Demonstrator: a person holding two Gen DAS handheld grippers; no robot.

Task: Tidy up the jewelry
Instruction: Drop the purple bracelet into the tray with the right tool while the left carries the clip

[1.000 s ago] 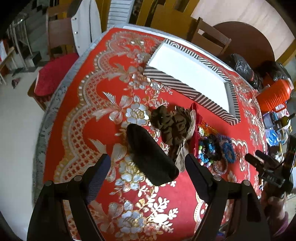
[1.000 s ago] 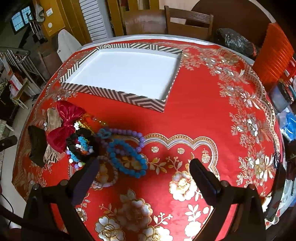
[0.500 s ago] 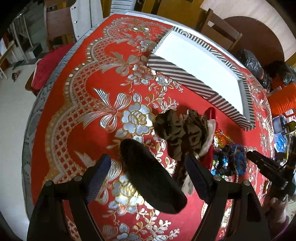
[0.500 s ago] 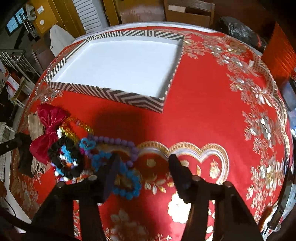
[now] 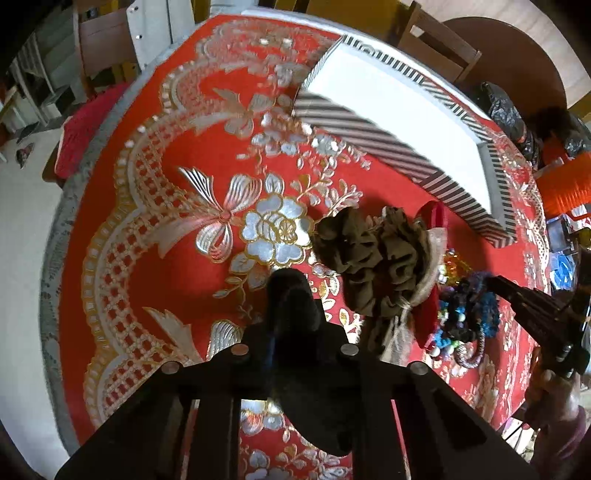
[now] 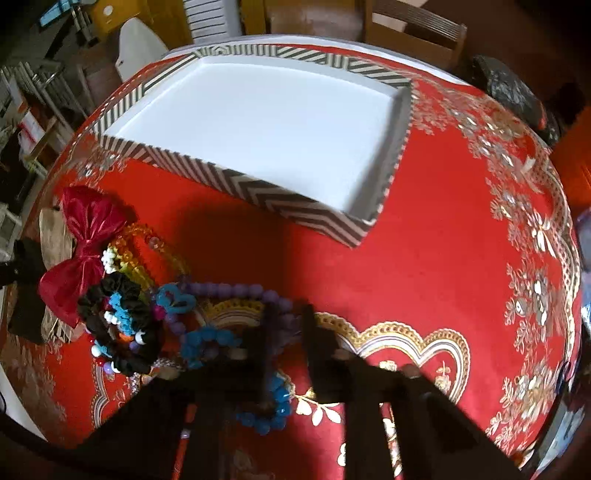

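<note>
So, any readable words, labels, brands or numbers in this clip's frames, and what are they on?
None readable.
Zigzag-striped white tray: pattern only, no text.
Red gold-flowered tablecloth: ornament only.
Orange ribbed container and clutter at the table's edge: too blurred to tell.

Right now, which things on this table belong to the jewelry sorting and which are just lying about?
Job:
striped tray
purple bead necklace
blue bead bracelet
red bow
brown scrunchie
black pouch

Lying about:
black plastic bag
wooden chair
orange container
</note>
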